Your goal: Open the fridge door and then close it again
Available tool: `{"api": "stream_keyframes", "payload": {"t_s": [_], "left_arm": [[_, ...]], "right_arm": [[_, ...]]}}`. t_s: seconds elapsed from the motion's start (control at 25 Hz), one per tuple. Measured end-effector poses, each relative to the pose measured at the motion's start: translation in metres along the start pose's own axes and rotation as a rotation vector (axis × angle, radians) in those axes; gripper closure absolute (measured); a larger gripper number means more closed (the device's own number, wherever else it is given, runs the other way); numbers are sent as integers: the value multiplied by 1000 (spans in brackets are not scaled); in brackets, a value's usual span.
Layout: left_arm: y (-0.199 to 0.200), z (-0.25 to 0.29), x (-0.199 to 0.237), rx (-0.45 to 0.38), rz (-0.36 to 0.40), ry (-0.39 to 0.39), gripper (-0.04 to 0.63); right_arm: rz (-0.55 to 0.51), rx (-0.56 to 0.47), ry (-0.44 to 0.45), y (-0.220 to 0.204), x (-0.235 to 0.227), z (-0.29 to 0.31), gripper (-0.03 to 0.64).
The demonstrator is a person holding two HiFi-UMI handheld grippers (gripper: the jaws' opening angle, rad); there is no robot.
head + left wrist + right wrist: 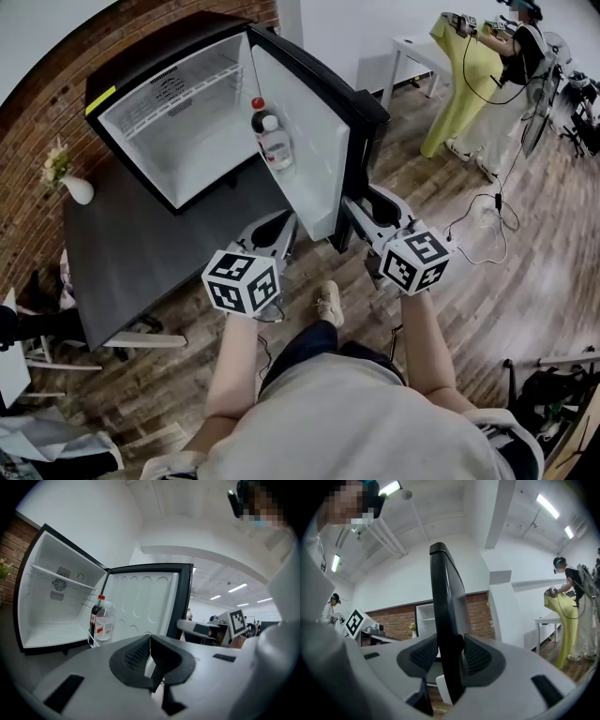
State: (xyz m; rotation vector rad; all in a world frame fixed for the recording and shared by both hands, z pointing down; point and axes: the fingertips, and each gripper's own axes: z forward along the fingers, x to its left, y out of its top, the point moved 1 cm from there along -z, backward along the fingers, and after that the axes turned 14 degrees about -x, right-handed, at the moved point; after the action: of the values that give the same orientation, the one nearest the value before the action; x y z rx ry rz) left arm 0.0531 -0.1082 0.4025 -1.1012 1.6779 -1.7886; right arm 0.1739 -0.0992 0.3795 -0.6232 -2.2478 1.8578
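Observation:
A small black fridge (169,112) stands on a dark table (122,253), its white inside empty. Its door (309,141) is swung wide open toward me, and a cola bottle and a clear water bottle (272,136) stand in the door shelf. My right gripper (361,217) is at the door's free edge. In the right gripper view the black door edge (445,597) runs between the pads of that gripper (451,656), which lie against both sides. My left gripper (281,230) hangs just left of the door, shut and empty (150,656), facing the door (145,602) and bottles (102,623).
A white vase with flowers (75,187) stands on the table by the brick wall. Behind me to the right, a person (520,56) handles a yellow cloth near a white table (422,52). Cables (478,220) lie on the wooden floor.

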Motion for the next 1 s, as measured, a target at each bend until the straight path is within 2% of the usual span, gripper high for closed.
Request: {"api": "stream_keyframes", "payload": {"t_s": [0.52,0.88,1.0], "left_arm": [[14,-41,46,-14,16,136,588],[21,-64,70,-26,20,214,588],[24,-74,77,-29,18,249,588]], "right_arm": [[26,59,253,-20,75,38,374],[23,98,416,-32,118,60,390],[26,118,471,-35,127,63,441]]}}
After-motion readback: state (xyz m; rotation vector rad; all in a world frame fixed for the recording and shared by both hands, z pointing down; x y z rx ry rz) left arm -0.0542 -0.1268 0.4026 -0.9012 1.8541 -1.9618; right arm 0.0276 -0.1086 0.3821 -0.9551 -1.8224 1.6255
